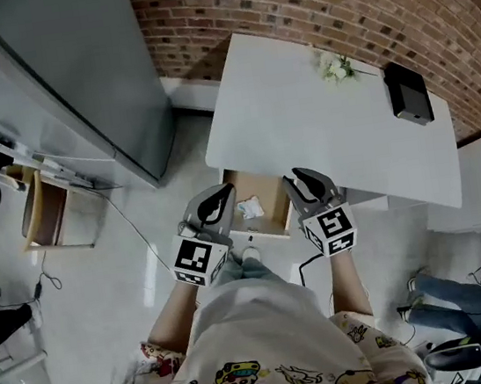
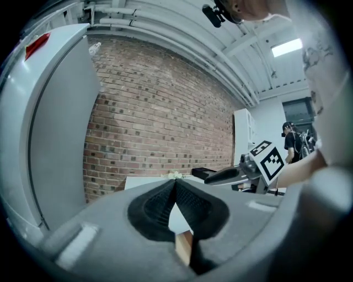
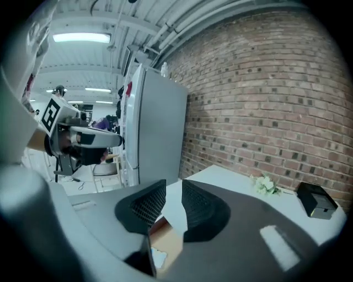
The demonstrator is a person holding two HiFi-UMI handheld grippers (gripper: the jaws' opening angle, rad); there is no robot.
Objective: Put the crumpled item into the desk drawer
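Head view, read from the left: tall grey cabinet [image 1: 73,77] against the brick wall [image 1: 285,3], well apart from the work. Next, the left tool [image 1: 216,197], hanging just beside the open drawer's left side, tips aimed far, toward the white surface [image 1: 301,116]. Clenched, pads meeting with nothing caught between them, as the left gripper view confirms. Probably held closed because it is not needed for carrying.

Between the two tools, the desk drawer [image 1: 267,193], standing out toward the near side from under the surface's near edge. Inside, on the wooden floor, the crumpled item [image 1: 250,207], touching neither tool. Judged from that: placing already done, and the drawer open so the item could go straight in.

To the right, the right tool [image 1: 308,181], level with its partner, jaws released and standing apart, empty. Through the gap in the right gripper view, only the surface and a corner of the drawer. Fits a tool with nothing left to carry.

Farther right and far on the surface, a small sprig of flowers [image 1: 334,67] and a black box [image 1: 408,92], well apart from the drawer. Perhaps left to do: pushing the drawer shut.
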